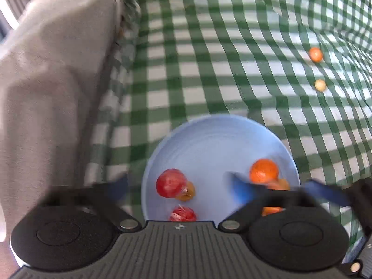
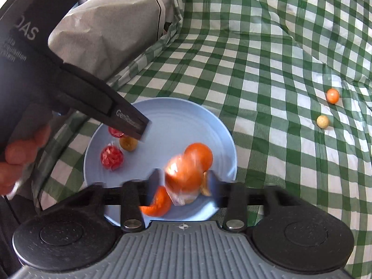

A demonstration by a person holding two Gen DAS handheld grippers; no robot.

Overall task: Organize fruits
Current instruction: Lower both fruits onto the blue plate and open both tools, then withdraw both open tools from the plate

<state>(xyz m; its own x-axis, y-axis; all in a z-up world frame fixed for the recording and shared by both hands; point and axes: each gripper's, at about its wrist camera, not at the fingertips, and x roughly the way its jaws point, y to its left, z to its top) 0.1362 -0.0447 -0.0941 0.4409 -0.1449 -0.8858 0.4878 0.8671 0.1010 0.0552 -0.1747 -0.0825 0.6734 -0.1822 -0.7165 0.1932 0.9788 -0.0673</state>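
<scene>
A pale blue plate (image 2: 209, 125) sits on a green-and-white checked cloth (image 2: 255, 46) that looks rumpled and soft; whether a counter or a bed lies under it cannot be told. Most of the fruit is already gathered on the plate. On its left side lie two red fruits in clear wrap (image 2: 112, 157) and a small yellow-brown fruit (image 2: 128, 143). On its right side lies a cluster of orange fruits (image 2: 198, 155), one of them blurred and apparently in clear wrap.

The left gripper (image 1: 180, 189) hangs over the plate's near edge with its blue-tipped fingers spread wide and nothing between them; the red fruit (image 1: 171, 182) lies on the plate below the gap. The right gripper (image 2: 183, 181) has its jaws partly apart, with the blurred wrapped orange fruit (image 2: 183, 176) between them. The pads do not appear to press on it, so it looks released or dropping onto the plate, though the blur leaves that unsure.

Two pieces remain off the plate, well apart from it on the cloth to the right: a small orange fruit (image 2: 333, 95) and a small pale yellow one (image 2: 322, 121), near each other. Judging by this, the sorting is mostly done, and those two stragglers are what is left to collect. A grey-covered bulk (image 2: 104, 30) stands beyond the plate on the left.
</scene>
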